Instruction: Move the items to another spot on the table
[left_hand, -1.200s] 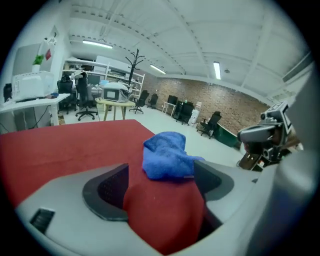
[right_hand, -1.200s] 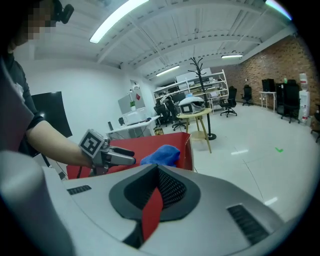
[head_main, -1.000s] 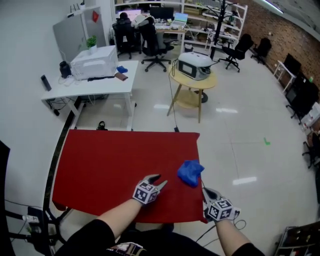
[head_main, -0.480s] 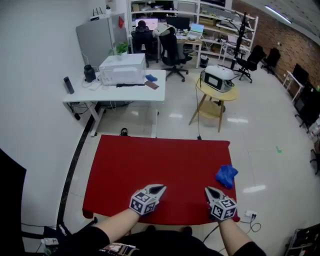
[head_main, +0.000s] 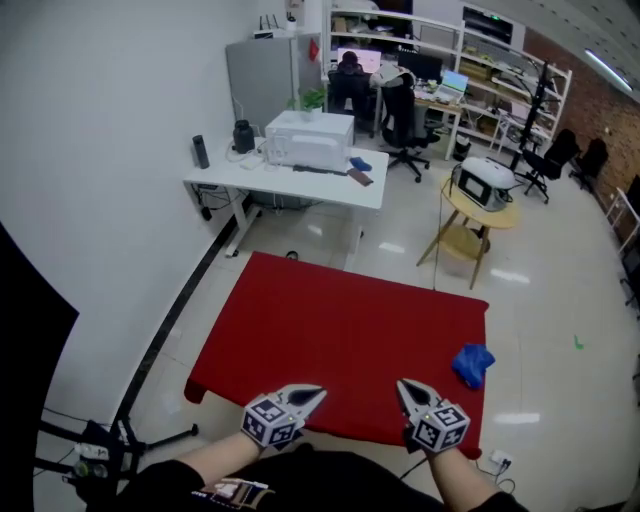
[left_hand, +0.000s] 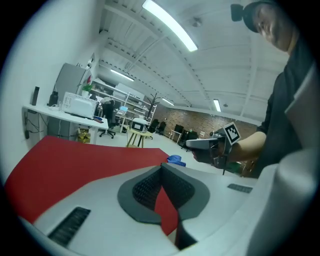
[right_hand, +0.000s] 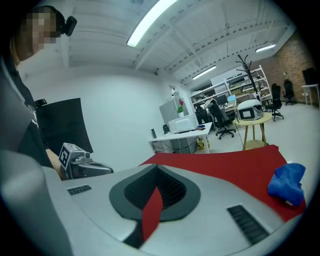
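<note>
Here: crumpled blue cloth (head_main: 473, 364), bunched at red table (head_main: 340, 330) edge.

Head view: mounted above the near edge of the red cloth-covered table (head_main: 340, 330). It faces forward and steeply down, far enough off to hold the whole top. Left and right gripper views: mounted close behind their own jaws, facing nearly level across the table. All three views share the tabletop and the crumpled blue cloth (head_main: 473, 364).

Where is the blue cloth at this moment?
In the head view, the blue cloth lies near the right edge of the red table, beyond and to the right of the right tool.
</note>
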